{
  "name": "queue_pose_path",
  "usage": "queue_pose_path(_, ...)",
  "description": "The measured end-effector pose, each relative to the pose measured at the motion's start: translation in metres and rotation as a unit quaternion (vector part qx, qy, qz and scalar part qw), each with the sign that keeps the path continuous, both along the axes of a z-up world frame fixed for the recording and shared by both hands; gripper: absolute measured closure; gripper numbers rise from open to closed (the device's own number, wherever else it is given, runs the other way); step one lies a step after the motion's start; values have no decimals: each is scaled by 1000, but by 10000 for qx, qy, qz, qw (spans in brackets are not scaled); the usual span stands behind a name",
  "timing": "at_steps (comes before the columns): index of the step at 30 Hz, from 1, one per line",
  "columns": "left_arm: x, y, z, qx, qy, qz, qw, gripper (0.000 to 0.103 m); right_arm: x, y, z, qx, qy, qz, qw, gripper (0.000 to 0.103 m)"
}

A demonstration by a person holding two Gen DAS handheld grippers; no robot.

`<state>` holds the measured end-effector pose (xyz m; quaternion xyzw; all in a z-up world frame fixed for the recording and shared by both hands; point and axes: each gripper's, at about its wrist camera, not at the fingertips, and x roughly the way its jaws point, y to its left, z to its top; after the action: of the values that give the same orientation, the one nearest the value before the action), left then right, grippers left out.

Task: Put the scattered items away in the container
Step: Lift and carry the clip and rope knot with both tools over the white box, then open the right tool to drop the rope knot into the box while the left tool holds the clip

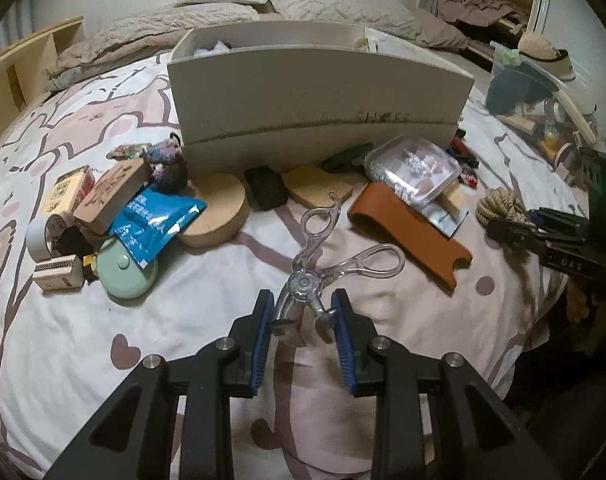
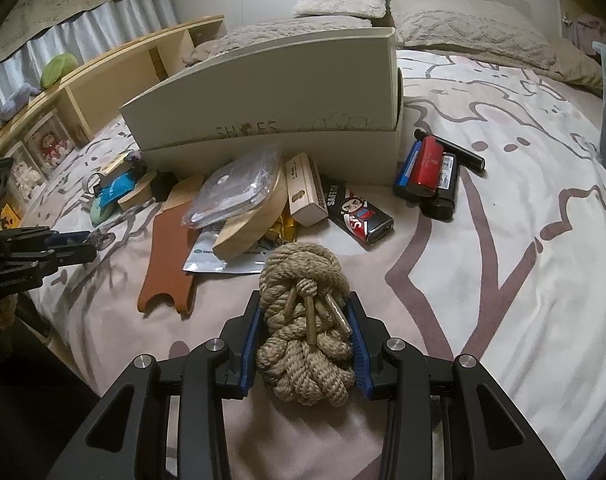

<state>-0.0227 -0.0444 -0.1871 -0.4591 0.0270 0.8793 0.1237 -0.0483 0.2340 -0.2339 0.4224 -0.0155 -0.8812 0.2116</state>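
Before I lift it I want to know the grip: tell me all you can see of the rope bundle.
The rope bundle is tan twisted cord, knotted into a thick lump with several taped or capped ends sticking out on top. It lies on the bedspread between the right gripper's blue pads, which press its sides. The near end sits deep between the fingers; the far end bulges past the tips.

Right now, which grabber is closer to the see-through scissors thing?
Left. The left gripper has its fingers on either side of the clear tongs, at the tip end. The right gripper is off to the side, around the rope bundle.
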Motion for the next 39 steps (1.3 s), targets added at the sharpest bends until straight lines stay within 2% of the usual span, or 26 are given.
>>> queue_pose_path(10,-5,0,34,42,523,-72,9986,74,2,-2,36,62,403,58,9992,64)
queue_pose_path(16,-14,-1,53,9,758,-83,9971,74,-5,0,58,-41,445,145,9989,64)
queue_pose_path(22,-26,-1,71,139,924,-89,9956,74,-14,4,83,-10,622,170,9979,64)
queue_pose_path(31,-54,-1,106,274,1284,-28,9913,74,-50,7,115,-105,661,38,9978,64)
queue_pose_path(39,-86,-1,133,299,1519,130,9879,74,-96,-3,129,-53,530,21,9986,64)
